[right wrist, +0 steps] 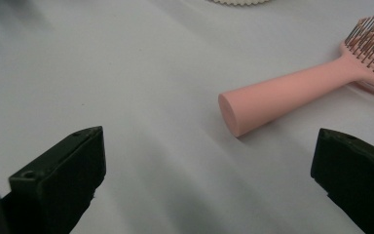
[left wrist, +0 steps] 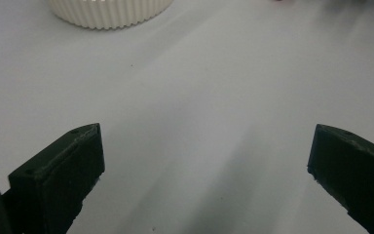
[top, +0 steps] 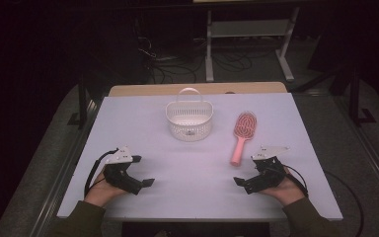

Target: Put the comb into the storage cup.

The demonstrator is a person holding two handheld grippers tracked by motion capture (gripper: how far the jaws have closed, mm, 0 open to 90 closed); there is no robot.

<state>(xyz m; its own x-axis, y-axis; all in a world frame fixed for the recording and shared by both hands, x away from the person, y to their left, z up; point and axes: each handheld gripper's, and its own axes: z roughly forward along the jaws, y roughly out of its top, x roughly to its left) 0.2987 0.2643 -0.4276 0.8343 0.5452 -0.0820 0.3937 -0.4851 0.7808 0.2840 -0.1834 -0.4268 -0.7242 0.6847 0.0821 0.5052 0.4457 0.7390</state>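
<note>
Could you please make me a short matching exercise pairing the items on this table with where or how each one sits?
Things:
1. hairbrush
2. basket
3. left claw
4. right claw

Descriptions:
A. white, handle raised, at the table's middle back
B. open, close to the pink handle's end
C. pink, lying flat, right of the basket
D. open, over bare table

Pairs: 1-C, 2-A, 3-D, 4-B

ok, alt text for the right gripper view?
A pink hairbrush lies on a white table, its handle end pointing toward the open right gripper, whose two black jaws stand wide apart with nothing between them. A white basket edge peeks in at the top.
</note>
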